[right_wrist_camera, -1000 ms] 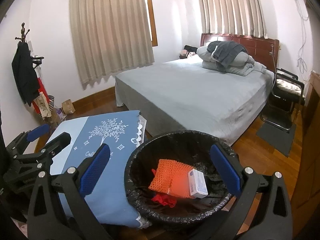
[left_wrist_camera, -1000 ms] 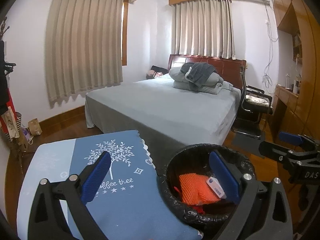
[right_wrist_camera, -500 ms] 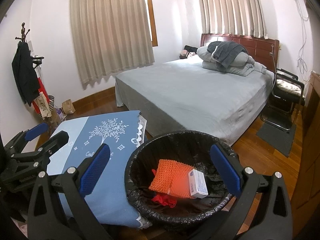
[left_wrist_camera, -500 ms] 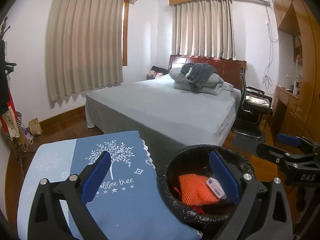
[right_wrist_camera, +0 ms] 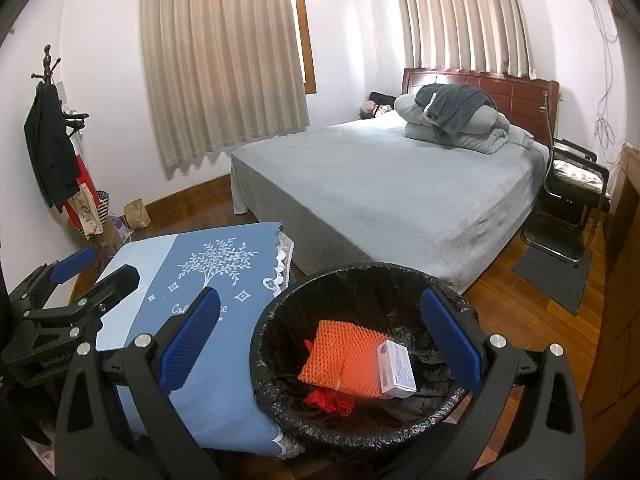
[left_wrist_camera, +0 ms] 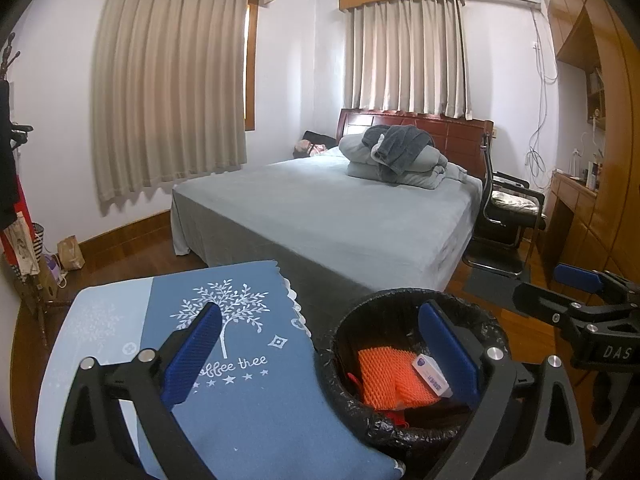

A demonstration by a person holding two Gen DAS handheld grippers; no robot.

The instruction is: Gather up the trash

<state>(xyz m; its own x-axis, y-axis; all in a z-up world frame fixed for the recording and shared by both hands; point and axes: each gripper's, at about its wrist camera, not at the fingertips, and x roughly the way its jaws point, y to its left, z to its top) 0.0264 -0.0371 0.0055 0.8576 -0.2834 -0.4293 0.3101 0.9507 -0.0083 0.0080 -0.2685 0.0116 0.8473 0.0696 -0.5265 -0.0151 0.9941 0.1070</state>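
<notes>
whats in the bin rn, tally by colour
orange: 1, the foam net
white: 1, the small box
red: 1, a crumpled scrap, partly under the net
total: 3 in the bin; more could be hidden beneath

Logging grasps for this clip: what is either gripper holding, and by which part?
Nothing: left gripper and right gripper are both open and empty.
</notes>
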